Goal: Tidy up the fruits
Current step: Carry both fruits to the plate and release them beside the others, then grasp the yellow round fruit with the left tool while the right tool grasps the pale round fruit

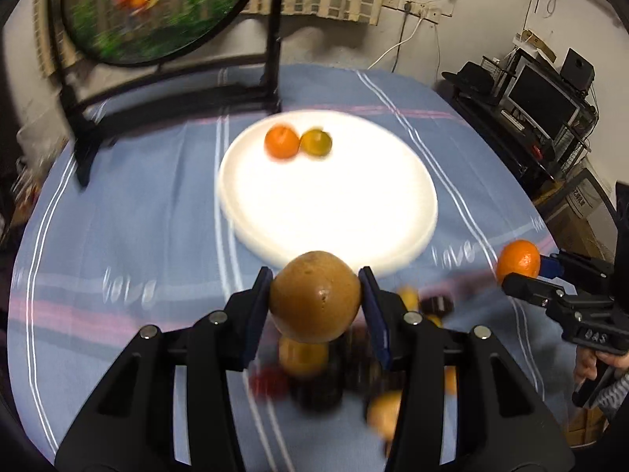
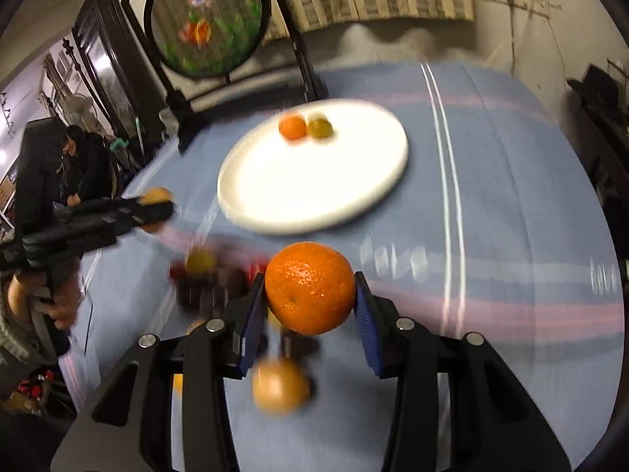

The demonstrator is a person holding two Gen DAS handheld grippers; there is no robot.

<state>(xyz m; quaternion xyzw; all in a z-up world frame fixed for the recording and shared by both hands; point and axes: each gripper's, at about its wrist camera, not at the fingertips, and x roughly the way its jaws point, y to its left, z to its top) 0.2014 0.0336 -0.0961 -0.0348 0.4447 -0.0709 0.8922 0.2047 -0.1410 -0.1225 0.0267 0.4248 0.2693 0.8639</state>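
Blue striped tablecloth (image 1: 137,204) carries a white plate (image 1: 275,228) holding two fruits (image 1: 281,141); loose fruit lies nearer. Left gripper (image 1: 316,295) clamps a brown fruit (image 1: 314,297), right gripper (image 2: 310,295) an orange (image 2: 309,287). Round framed screen (image 2: 206,19) stands behind.

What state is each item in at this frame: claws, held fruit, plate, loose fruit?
Left claw: shut on brown fruit, lifted.
Right claw: shut on orange, lifted.
White plate: on the cloth, holding a small orange touching a green-yellow fruit.
Loose fruit pile: on the cloth, blurred.
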